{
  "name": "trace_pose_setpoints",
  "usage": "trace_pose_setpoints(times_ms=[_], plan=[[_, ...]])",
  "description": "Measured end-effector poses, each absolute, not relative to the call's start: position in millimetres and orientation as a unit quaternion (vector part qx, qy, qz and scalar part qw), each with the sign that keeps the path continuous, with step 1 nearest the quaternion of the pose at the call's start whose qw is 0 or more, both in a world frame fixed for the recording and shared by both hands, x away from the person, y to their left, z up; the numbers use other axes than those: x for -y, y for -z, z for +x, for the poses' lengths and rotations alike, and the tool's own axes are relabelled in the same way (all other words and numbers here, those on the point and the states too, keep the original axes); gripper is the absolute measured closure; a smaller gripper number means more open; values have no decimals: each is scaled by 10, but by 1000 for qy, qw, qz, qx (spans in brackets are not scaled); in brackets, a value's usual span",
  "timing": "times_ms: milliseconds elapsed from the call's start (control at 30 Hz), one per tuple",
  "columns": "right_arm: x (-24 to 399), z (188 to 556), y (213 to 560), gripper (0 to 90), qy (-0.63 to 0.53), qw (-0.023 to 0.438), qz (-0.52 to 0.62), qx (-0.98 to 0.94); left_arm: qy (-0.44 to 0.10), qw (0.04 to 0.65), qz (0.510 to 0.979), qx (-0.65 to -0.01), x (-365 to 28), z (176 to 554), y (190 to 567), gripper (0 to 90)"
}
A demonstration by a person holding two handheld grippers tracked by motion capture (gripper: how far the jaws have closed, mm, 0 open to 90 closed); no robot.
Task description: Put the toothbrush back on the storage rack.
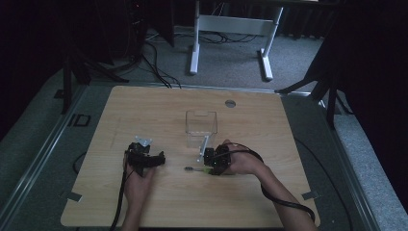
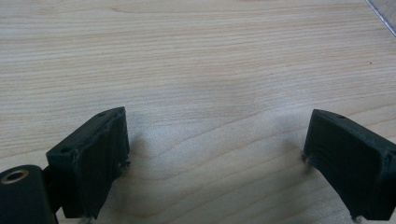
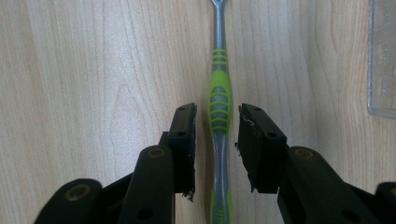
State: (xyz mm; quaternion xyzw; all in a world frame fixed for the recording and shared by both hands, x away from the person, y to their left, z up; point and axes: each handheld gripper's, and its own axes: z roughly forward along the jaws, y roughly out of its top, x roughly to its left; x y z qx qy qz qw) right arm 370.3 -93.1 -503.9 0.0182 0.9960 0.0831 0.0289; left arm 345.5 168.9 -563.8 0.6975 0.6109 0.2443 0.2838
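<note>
- The toothbrush (image 3: 219, 100) lies flat on the wooden table (image 1: 159, 207), just in front of the clear plastic box (image 1: 201, 126); in the right gripper view its green and grey handle runs straight up between the jaws.
- The right gripper (image 3: 217, 140) straddles the handle near its green ribbed part, jaws partly closed, with a thin gap showing on each side. It has not clamped anything yet.
- The left gripper (image 2: 215, 154) stands wide open over bare wood and holds nothing; in the high view it rests well to the left of the brush.
- The step in hand looks like picking up the toothbrush, probably to drop it into the box.
- To do it well, keep the jaws square to the handle and low, so the pads meet its sides and not its rounded top.
- Close slowly and evenly. The handle is slim and smooth, so it could roll or squirt out if one pad lands first.
- The ribbed green section gives the best hold, so stay there rather than sliding toward the thin neck.
- The high view is dim, so how near the bristle end lies to the box is hard to judge; lift straight up before turning toward it.
- Keep the left gripper clear of the path.
</note>
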Motion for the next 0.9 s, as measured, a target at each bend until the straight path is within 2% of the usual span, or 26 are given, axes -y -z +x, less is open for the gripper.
trace_pose_setpoints(times_ms=[900], plan=[[914, 3737, 5126, 710, -60, 24, 19, -998, -244, 284, 697, -611, -1689, 3455, 5638, 72]])
